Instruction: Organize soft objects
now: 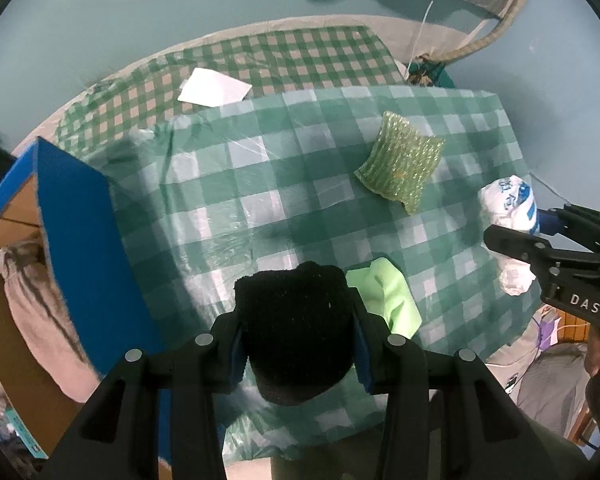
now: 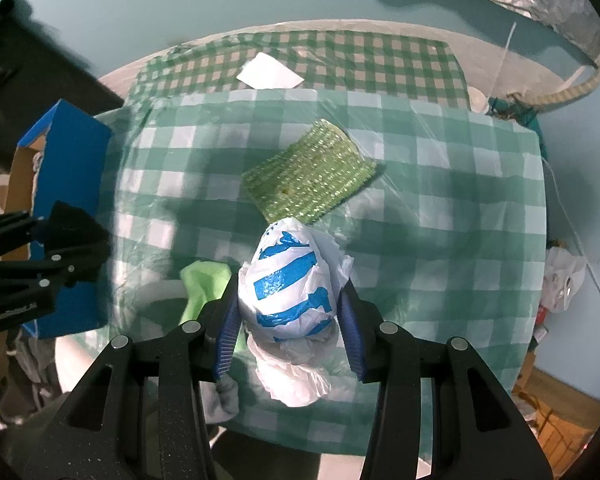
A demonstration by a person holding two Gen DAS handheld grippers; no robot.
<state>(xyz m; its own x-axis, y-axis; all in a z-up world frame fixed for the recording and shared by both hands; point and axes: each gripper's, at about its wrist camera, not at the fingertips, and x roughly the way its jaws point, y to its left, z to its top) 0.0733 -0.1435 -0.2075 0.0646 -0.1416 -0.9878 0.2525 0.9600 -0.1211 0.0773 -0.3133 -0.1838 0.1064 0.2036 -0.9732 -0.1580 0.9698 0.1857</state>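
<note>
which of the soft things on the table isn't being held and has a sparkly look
The green glittery scrub pad, lying free mid-table. The lime cloth is plain; the black sponge and white-blue bag are gripped.

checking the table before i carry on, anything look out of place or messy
One thing: a white sheet of paper lies askew on the far checked cloth, flat and stiff among soft things. The green sponge and lime cloth still lie loose on the table. No spill or damage shows.

Left gripper (image 1: 298,332) clamps black cloth (image 1: 296,328) above table (image 1: 260,200).
</note>
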